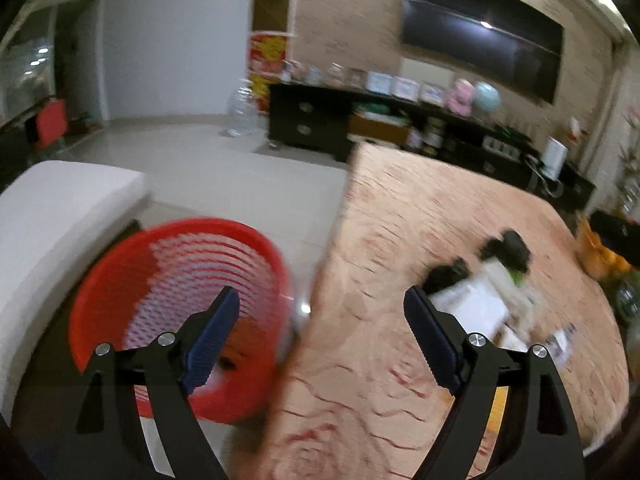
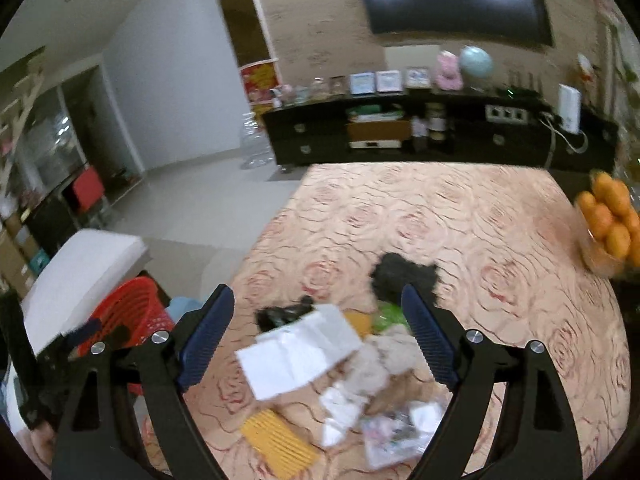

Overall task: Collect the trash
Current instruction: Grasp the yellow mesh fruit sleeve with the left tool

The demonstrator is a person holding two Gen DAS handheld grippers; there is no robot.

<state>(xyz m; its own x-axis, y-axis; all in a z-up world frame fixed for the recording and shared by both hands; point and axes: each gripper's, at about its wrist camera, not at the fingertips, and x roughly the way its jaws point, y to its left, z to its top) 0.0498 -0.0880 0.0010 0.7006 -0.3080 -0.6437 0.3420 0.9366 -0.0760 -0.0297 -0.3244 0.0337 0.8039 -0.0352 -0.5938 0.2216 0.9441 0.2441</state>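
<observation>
Tilting toward camera (mouth up), red basket [image 1: 180, 312].

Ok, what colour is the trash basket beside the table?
Red, with a slotted mesh wall. The basket shows best in the left wrist view, on the floor.

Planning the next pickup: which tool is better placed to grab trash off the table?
Right. The right tool is open directly over the trash pile; the left tool is open too, straddling the table edge by the red basket.

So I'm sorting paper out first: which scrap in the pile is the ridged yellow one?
The corrugated yellow card at the near edge of the pile, lying flat below the large white paper sheet. The other scraps are white, grey or black.
</observation>
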